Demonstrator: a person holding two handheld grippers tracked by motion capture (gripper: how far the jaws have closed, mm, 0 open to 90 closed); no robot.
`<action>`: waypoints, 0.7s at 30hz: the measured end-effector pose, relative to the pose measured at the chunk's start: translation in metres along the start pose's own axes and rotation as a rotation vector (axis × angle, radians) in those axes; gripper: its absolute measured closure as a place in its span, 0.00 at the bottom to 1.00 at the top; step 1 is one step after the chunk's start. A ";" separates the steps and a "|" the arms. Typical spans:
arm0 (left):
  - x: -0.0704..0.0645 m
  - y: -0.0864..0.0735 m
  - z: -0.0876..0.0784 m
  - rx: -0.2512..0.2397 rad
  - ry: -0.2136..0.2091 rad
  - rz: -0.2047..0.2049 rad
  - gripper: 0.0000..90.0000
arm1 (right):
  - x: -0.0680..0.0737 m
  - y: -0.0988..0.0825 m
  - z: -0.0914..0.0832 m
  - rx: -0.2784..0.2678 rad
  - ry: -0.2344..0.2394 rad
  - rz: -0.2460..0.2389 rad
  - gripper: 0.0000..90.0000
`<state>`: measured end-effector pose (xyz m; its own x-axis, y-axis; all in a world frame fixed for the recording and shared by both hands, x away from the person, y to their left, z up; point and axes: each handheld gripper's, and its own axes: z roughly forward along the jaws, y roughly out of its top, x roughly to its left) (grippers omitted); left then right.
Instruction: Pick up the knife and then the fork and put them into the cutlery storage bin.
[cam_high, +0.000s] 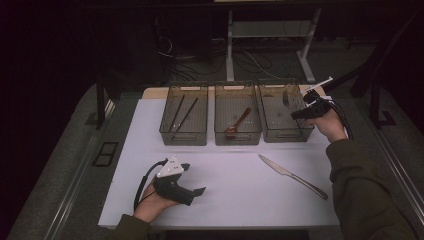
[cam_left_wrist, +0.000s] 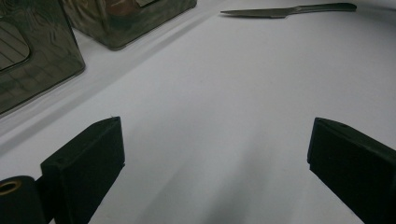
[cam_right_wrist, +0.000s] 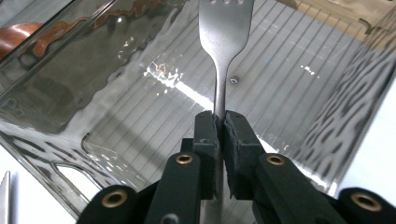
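High view: looking forward and down from above the person's side, taking in the whole table (cam_high: 220, 195).
Left gripper view: sitting low over the table, facing the knife (cam_left_wrist: 285, 10).
Right gripper view: peering closely into the right-hand bin (cam_right_wrist: 116, 116).
Shared: knife (cam_high: 292, 175) and right-hand bin (cam_high: 285, 132) appearing in the high view too.

My right hand-held gripper (cam_right_wrist: 220, 122) is raised, jaws pinched together. My left hand-held gripper (cam_high: 197, 191) rests low, jaws wide apart.
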<state>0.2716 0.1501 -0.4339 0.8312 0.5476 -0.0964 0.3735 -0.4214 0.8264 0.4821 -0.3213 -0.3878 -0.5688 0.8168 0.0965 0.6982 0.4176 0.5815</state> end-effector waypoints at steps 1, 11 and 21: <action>0.000 0.000 0.000 0.000 0.000 0.000 0.04 | 0.000 0.000 0.001 0.001 0.010 0.004 0.84; 0.000 0.000 0.000 0.002 -0.002 0.000 0.04 | 0.002 -0.002 -0.016 -0.097 0.046 0.031 0.60; -0.001 0.000 0.000 -0.001 -0.003 -0.002 0.04 | 0.028 -0.019 -0.049 -0.170 0.075 -0.025 0.54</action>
<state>0.2708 0.1491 -0.4338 0.8315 0.5466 -0.0997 0.3751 -0.4198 0.8265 0.4314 -0.3260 -0.3565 -0.6202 0.7724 0.1369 0.6040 0.3588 0.7117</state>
